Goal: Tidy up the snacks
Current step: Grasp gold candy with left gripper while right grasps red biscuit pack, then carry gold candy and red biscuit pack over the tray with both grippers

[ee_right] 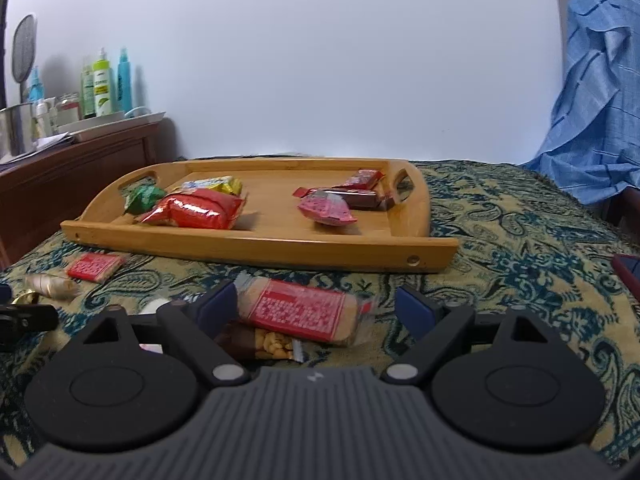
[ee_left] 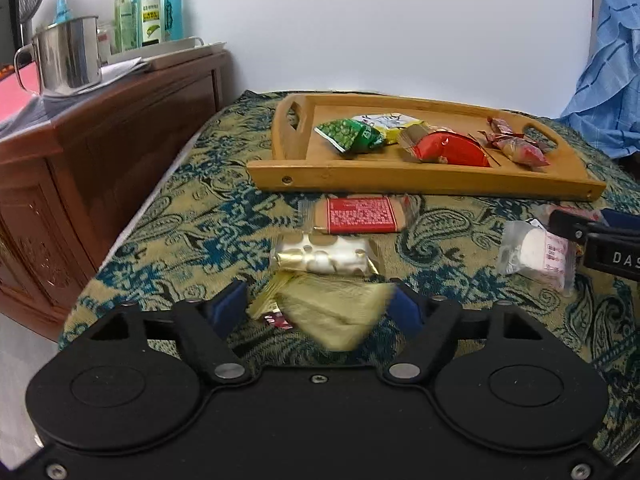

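The left gripper [ee_left: 320, 304] brackets a gold foil packet [ee_left: 336, 312], jaws not visibly pinching. The right gripper [ee_right: 316, 306] gapes around a red-labelled biscuit pack [ee_right: 304, 310], both probably bound for the wooden tray [ee_right: 256, 246].

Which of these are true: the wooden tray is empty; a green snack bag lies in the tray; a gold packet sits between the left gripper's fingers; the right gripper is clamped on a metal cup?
1. The wooden tray is empty. False: it holds several snack packets.
2. A green snack bag lies in the tray. True.
3. A gold packet sits between the left gripper fingers. True.
4. The right gripper is clamped on a metal cup. False: its jaws stand open around a red-labelled cracker pack.
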The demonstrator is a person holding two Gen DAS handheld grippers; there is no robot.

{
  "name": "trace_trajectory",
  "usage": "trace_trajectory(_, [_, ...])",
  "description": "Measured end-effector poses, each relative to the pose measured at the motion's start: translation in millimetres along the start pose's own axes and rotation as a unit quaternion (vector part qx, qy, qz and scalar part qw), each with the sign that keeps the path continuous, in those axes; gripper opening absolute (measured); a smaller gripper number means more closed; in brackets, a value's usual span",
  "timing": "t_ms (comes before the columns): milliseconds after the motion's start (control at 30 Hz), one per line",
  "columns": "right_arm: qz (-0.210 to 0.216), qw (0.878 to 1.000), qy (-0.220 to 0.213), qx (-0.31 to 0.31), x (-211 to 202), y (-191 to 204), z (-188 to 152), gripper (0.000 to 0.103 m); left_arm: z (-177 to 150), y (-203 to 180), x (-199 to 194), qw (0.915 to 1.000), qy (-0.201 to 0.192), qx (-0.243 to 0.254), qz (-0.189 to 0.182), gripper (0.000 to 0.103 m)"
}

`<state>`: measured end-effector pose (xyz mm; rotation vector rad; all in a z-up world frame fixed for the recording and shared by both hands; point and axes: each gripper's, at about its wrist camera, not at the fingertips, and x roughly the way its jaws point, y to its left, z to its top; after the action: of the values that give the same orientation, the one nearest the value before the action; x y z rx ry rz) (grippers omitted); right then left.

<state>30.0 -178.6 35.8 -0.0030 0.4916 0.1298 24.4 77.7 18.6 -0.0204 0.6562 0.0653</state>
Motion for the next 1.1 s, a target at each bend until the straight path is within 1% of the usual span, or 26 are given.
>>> trace_trajectory(67, [0.007, 1.000, 0.003, -0.001, 1.4, 1.1, -0.5, 0.094, -0.6, 0.5, -0.4, 1.0000, 0.001, -0.002, -0.005, 0.068])
trace_trajectory(100, [0.009, 1.000, 0.004, 0.002, 2.1, 1.2, -0.3, 0.094, -0.7, -0.6, -0.9, 1.0000, 0.000, 0.001, -0.008, 0.066])
trace_trajectory(167, [0.017, 1.000, 0.008, 0.011, 3.8, -0.7, 0.8, 0.094, -1.1, -3.7, -2.6, 0.9999, -0.005, 0.010, -0.009, 0.061])
trace_trajectory(300, [0.030, 0.999, 0.010, 0.022, 7.2, -1.3, 2.2, 0.093, 0.8, -11.7, -3.7, 0.9996, -0.008, 0.022, -0.017, 0.057])
trace_trajectory(333, [0.031, 0.999, 0.009, 0.019, 7.2, 0.1, 2.6, 0.092, 1.5, -13.6, -4.3, 0.9995, -0.009, 0.023, -0.020, 0.053])
trace_trajectory(400, [0.035, 0.999, 0.009, 0.014, 6.9, 2.5, 2.5, 0.088, 2.7, -18.7, -5.9, 0.9991, -0.013, 0.029, -0.026, 0.051])
trace_trajectory(433, [0.036, 0.999, 0.009, 0.014, 6.5, 3.2, 2.7, 0.083, 2.9, -21.2, -6.5, 0.9989, -0.013, 0.032, -0.031, 0.050])
trace_trajectory(467, [0.040, 0.999, 0.011, 0.014, 6.3, 3.6, 2.5, 0.080, 2.9, -24.0, -6.9, 0.9987, -0.013, 0.034, -0.036, 0.037])
trace_trajectory(500, [0.044, 0.999, 0.012, 0.014, 6.2, 3.9, 2.7, 0.079, 2.7, -26.8, -6.6, 0.9983, -0.011, 0.038, -0.042, 0.031])
trace_trajectory(533, [0.046, 0.999, 0.013, 0.013, 5.6, 3.9, 2.6, 0.077, 2.8, -29.5, -6.4, 0.9979, -0.009, 0.043, -0.048, 0.029])
trace_trajectory(667, [0.051, 0.999, 0.009, 0.009, 0.8, 6.2, 2.0, 0.069, 2.2, -40.8, -7.9, 0.9966, -0.016, 0.059, -0.055, 0.027])
trace_trajectory(800, [0.050, 0.999, 0.001, 0.003, -3.8, 6.9, 1.8, 0.068, 2.8, -46.8, -9.8, 0.9957, -0.019, 0.061, -0.066, 0.024])
trace_trajectory(900, [0.048, 0.999, -0.004, 0.012, -7.3, 2.9, 2.0, 0.068, 4.8, -49.7, -13.3, 0.9953, -0.029, 0.062, -0.069, 0.021])
trace_trajectory(933, [0.046, 0.999, -0.007, 0.015, -8.5, 1.7, 2.6, 0.068, 6.1, -51.0, -14.3, 0.9951, -0.033, 0.062, -0.070, 0.015])
trace_trajectory(1100, [0.038, 0.999, -0.020, 0.023, -13.4, -3.4, 5.1, 0.068, 12.9, -56.8, -16.9, 0.9948, -0.046, 0.063, -0.066, 0.014])
